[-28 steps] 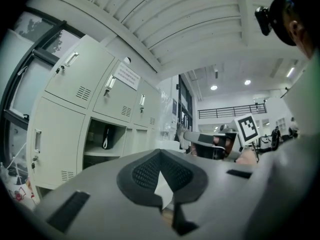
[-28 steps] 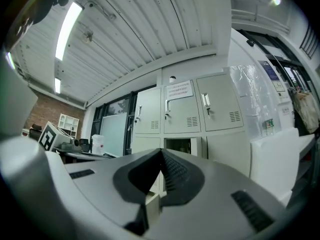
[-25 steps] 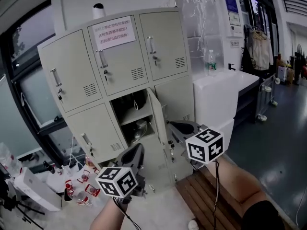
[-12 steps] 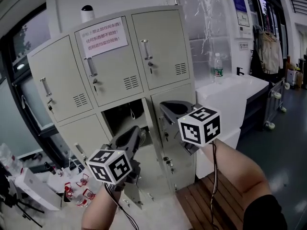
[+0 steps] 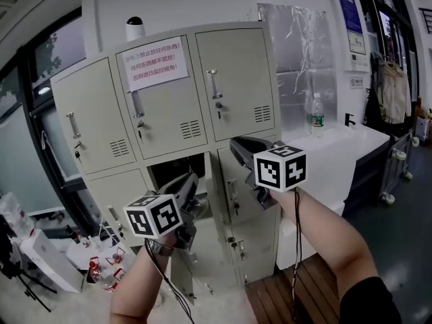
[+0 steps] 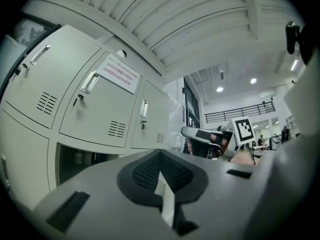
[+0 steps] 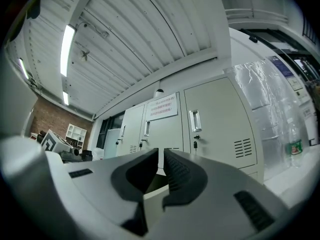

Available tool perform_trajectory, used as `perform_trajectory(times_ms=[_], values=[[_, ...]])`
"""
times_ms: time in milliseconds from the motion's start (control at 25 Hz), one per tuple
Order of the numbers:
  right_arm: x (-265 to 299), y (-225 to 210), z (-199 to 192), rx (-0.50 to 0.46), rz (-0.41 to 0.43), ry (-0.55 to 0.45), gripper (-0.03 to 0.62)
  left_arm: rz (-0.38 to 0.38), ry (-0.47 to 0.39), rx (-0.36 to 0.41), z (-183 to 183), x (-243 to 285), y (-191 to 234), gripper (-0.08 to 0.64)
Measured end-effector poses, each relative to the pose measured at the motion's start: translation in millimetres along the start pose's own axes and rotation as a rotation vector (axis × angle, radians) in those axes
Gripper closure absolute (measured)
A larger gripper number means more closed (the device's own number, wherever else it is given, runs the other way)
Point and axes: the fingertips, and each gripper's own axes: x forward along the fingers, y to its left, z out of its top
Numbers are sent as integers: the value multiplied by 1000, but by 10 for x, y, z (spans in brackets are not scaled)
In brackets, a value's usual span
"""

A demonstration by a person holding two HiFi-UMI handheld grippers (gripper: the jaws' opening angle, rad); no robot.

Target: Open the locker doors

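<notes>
Hovering at lower left of the head view, the left gripper (image 5: 190, 181) has its jaws pressed together, empty. The lockers (image 5: 236, 73) fill the centre: upper doors (image 5: 162, 106) closed, lower middle compartment (image 5: 169, 170) open. Right of centre, the right gripper (image 5: 234, 144) is opening its jaws slightly, with nothing between them.

Left gripper (image 6: 161, 159): foreground, bottom centre; jaws together, nothing btwn them.
Lockers (image 6: 90, 99): grey, on the left; upper doors shut, w/ handles, keys and vent slots.
Notice (image 6: 119, 75): white sheet, red print, on mid upper door.
Lower compartment (image 6: 75, 159): open and dark, below that door.
Ceiling (image 6: 165, 19): ribbed white panels overhead.
</notes>
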Motion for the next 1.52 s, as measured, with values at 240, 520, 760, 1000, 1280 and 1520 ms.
perform_trajectory(times_ms=[240, 520, 760, 1000, 1280, 1520], values=[[260, -138, 50, -10, -10, -3, 543, -13, -4, 3, 121, 161, 64, 561], [702, -421, 186, -86, -55, -23, 491, -44, -3, 26, 215, 505, 302, 561], [1148, -714, 309, -120, -88, -26, 469, -82, 4, 28, 295, 869, 578, 561], [1540, -1002, 449, -164, -122, -23, 447, -124, 0, 48, 372, 1215, 782, 561], [1906, -1167, 582, -197, -140, -18, 444, -165, -7, 76, 419, 1486, 936, 561], [2075, -1270, 731, -210, -194, -26, 440, -199, -5, 77, 408, 1616, 1003, 561]])
